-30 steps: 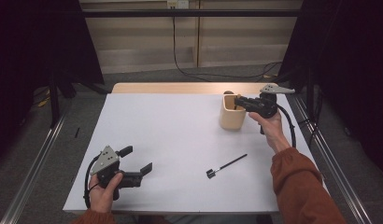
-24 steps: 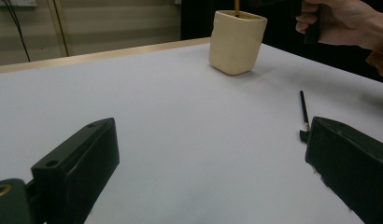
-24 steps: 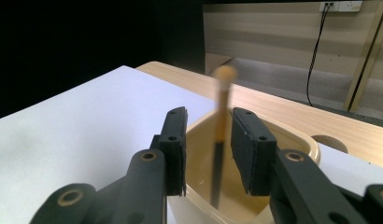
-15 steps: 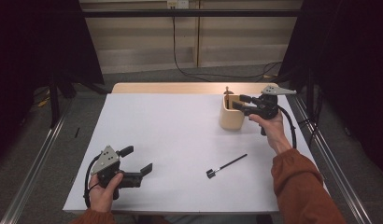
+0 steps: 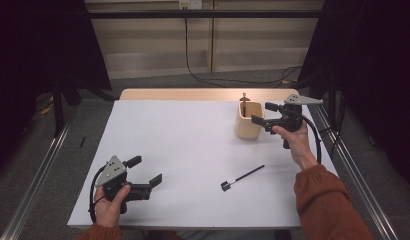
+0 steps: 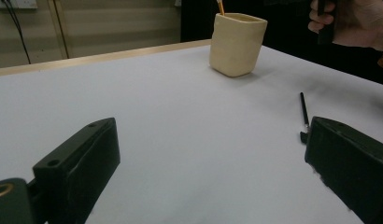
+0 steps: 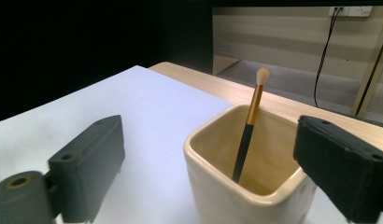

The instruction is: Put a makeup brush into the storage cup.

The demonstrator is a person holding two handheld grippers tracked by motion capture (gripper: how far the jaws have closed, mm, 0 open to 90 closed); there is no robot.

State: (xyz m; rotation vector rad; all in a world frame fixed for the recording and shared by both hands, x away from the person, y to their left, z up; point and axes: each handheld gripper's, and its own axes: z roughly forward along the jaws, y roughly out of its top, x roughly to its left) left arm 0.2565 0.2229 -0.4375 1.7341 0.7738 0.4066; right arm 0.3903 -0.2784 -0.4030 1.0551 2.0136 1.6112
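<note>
A cream holder stands near the far right corner of the white-covered worktop, with a brush leaning inside it, bristles up. In the right gripper view, the brush shows a black handle, a gold ferrule and a pale tuft; its lower end is hidden below the holder's rim. From the high view only the brush's tip can be made out above the rim. The holder is squarish with rounded corners and a thick glazed lip, and its base is cut off at the bottom of the right gripper view.

The right hand-held gripper is held just beside the holder on its right, over the rim, its jaws spread wide and holding nothing; in its own view each jaw is cut off by the frame edge. A second brush, thin and black, lies flat on the worktop toward the near right, well apart from the holder; its head is too small to make out, and in the left gripper view a jaw hides its near end. The left hand-held gripper sits over the near left corner, jaws likewise apart and empty.
</note>
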